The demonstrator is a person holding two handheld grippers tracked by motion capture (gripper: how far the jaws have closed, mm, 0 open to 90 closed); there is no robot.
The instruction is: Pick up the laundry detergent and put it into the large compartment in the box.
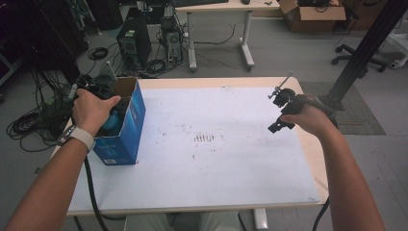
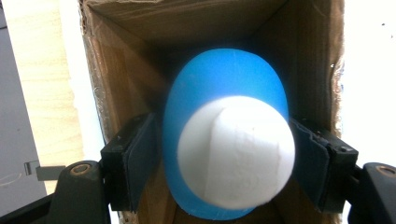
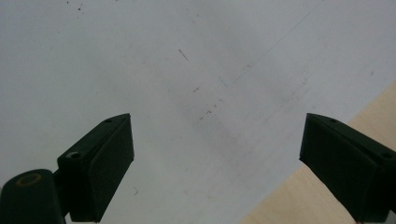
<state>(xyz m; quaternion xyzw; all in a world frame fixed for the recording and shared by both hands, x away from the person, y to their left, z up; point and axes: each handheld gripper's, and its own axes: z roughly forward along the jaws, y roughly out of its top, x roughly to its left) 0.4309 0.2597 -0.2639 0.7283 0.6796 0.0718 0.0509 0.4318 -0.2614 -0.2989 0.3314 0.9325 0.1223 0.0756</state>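
Left gripper view looks straight down the open mouth of the box, and the blue and white bottle stands inside it, white cap toward the camera. Its long axis runs along the line of sight, parallel to the cardboard walls, so it sits upright in the box and directly ahead of the left gripper. The 2 black jaws flank the bottle, 1 on each side at about cap height; the pads sit at or just off its sides, and I cannot tell whether they press on it or have let go.

From the high view, the box stands at the left edge of the tabletop, with the left hand over its open top. The right gripper hangs near the far right edge, well apart from the box, jaws spread wide with nothing between them, as the right gripper view shows above the bare white surface.

So the left hand is the nearer by far. Any pull must go straight up along the bottle's axis, since the box walls close it in on every side.
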